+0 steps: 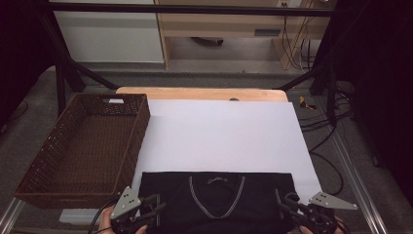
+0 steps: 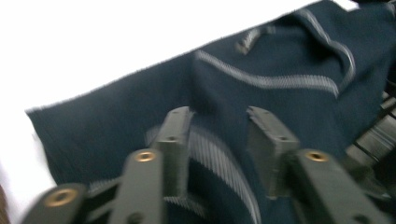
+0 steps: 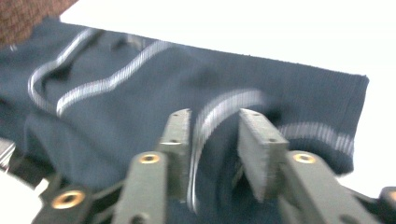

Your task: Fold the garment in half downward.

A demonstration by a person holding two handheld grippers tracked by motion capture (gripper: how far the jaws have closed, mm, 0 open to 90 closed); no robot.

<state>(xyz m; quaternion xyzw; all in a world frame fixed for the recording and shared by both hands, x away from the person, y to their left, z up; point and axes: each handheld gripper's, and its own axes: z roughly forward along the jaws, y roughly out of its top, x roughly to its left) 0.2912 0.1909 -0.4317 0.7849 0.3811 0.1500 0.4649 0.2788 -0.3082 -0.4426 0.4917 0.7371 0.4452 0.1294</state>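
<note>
Left gripper [image 1: 152,210] and right gripper [image 1: 288,208], jaws parted over the folded dark sweater [image 1: 216,197], should retreat evenly without snagging cloth.

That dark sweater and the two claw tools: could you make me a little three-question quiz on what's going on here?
1. True or false: the sweater lies inside the wicker basket.
2. Which tool is nearer the basket? A) left gripper B) right gripper
3. What colour is the sheet under the sweater?

Key: 1 false, it lies folded on the sheet, beside the basket. 2 A. 3 white.
</note>
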